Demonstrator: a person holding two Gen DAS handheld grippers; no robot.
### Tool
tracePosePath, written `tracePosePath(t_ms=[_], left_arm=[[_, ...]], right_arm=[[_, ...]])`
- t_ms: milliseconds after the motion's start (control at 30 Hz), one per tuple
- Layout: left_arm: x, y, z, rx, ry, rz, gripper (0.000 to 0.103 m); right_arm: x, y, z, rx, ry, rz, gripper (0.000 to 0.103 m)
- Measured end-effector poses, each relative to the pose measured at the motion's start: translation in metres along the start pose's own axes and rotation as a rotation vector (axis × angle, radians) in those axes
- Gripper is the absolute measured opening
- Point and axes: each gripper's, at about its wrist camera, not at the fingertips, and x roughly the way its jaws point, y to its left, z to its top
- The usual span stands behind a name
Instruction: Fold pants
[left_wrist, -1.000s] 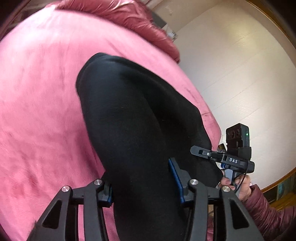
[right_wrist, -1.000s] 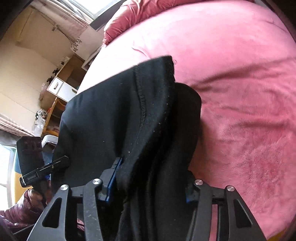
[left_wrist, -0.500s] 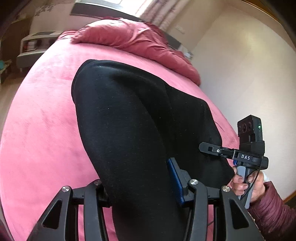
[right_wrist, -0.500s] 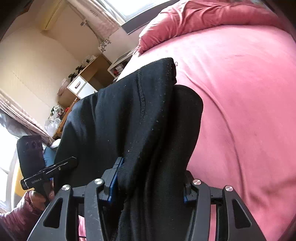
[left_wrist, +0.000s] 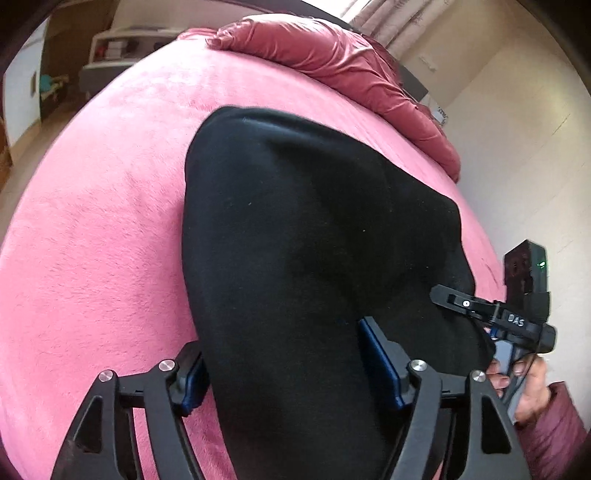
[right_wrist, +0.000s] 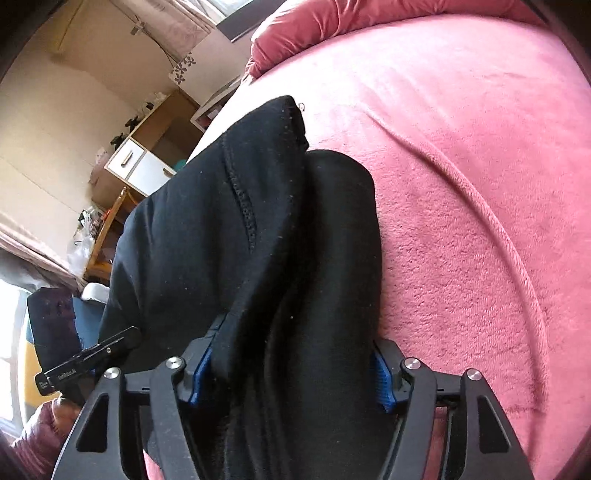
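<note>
Both tools, left (left_wrist: 284, 373) and right (right_wrist: 291, 373), were opening their jaws around the black pants (left_wrist: 314, 240), cloth between the pads. Pants lay doubled on the pink bed (left_wrist: 92, 240), below the quilt (left_wrist: 332, 66). Release remained, perhaps another fold.

White letters "DAS" on black body of right hand-held gripper (left_wrist: 515, 320), seen at right edge of left wrist view; first letter blurred, reading partly unsure. Small white circle mark on same body, nearer its front tip. Small white lettering on black bar of left hand-held gripper (right_wrist: 66, 374), seen at lower left of right wrist view; too small and blurred to read. No other text legible.
</note>
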Motion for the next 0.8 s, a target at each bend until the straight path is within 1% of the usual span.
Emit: tracePosePath(t_ms=[67, 100, 167, 333, 433, 567, 667, 733, 800], left_arm=[[-0.009, -0.006, -0.001, 0.006, -0.014, 0.054, 0.075], [-0.004, -0.015, 0.01, 0.009, -0.026, 0.075, 0.075], [-0.011, -0.022, 0.011, 0.014, -0.059, 0.138, 0.075], [-0.034, -0.03, -0.005, 0.023, -0.117, 0.206, 0.075], [-0.041, -0.036, -0.01, 0.036, -0.132, 0.232, 0.075], [-0.059, -0.045, -0.023, 0.052, -0.169, 0.268, 0.075], [-0.077, -0.051, -0.034, 0.069, -0.202, 0.29, 0.075], [-0.082, -0.058, -0.038, 0.081, -0.215, 0.306, 0.075], [-0.09, -0.062, -0.042, 0.091, -0.227, 0.321, 0.075]], right_arm=[[-0.002, 0.007, 0.004, -0.009, 0.008, -0.036, 0.074], [-0.004, 0.011, 0.005, -0.009, 0.009, -0.055, 0.076], [-0.011, 0.018, 0.006, -0.028, -0.008, -0.091, 0.076], [-0.041, 0.038, -0.006, -0.101, -0.064, -0.189, 0.077], [-0.052, 0.053, -0.017, -0.164, -0.097, -0.281, 0.077], [-0.065, 0.071, -0.025, -0.204, -0.144, -0.385, 0.077], [-0.072, 0.086, -0.033, -0.208, -0.172, -0.425, 0.077], [-0.079, 0.093, -0.038, -0.21, -0.19, -0.459, 0.077], [-0.082, 0.101, -0.043, -0.203, -0.209, -0.473, 0.077]])
